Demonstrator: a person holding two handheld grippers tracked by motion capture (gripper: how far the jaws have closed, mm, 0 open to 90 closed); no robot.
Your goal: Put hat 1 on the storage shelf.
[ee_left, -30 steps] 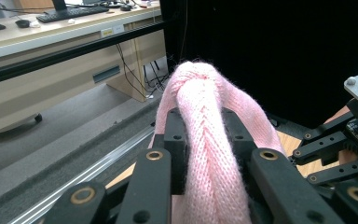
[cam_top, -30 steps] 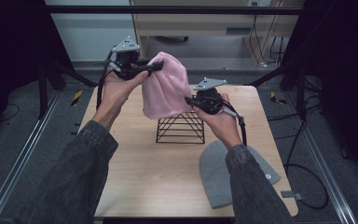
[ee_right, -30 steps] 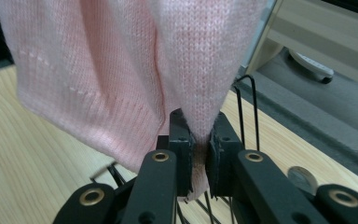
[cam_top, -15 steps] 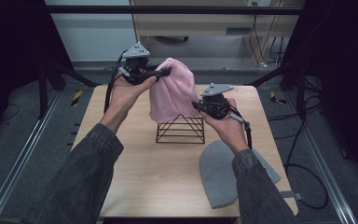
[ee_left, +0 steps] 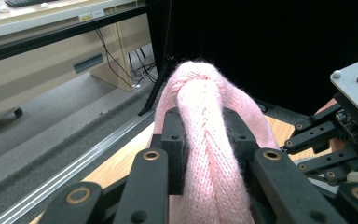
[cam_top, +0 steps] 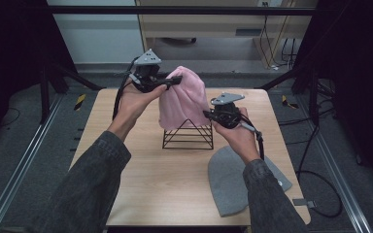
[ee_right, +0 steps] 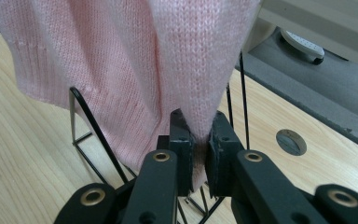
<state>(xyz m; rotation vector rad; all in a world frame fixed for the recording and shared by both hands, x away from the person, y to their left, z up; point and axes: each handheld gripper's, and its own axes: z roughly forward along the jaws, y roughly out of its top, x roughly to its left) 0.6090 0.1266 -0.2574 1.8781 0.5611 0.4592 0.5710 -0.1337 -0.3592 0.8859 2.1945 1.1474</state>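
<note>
A grey beanie point(cam_top: 238, 182) lies flat on the near right of the table point(cam_top: 141, 184), set aside. Beyond it, the right tool point(cam_top: 212, 116) pinches the pink beanie's point(cam_top: 182, 99) lower hem while the left tool point(cam_top: 172, 81) clamps its crown, holding it spread above the black wire stand point(cam_top: 188, 133), probably to drape it there.

A light wooden bench point(cam_top: 141, 170) carries two things directly. A black wire pyramid frame point(cam_top: 188, 135) stands near its middle, toward the far edge. A grey knitted hat point(cam_top: 230, 182) lies flat at the near right corner (its rim partly hidden under a sleeve), well apart from the frame.
</note>
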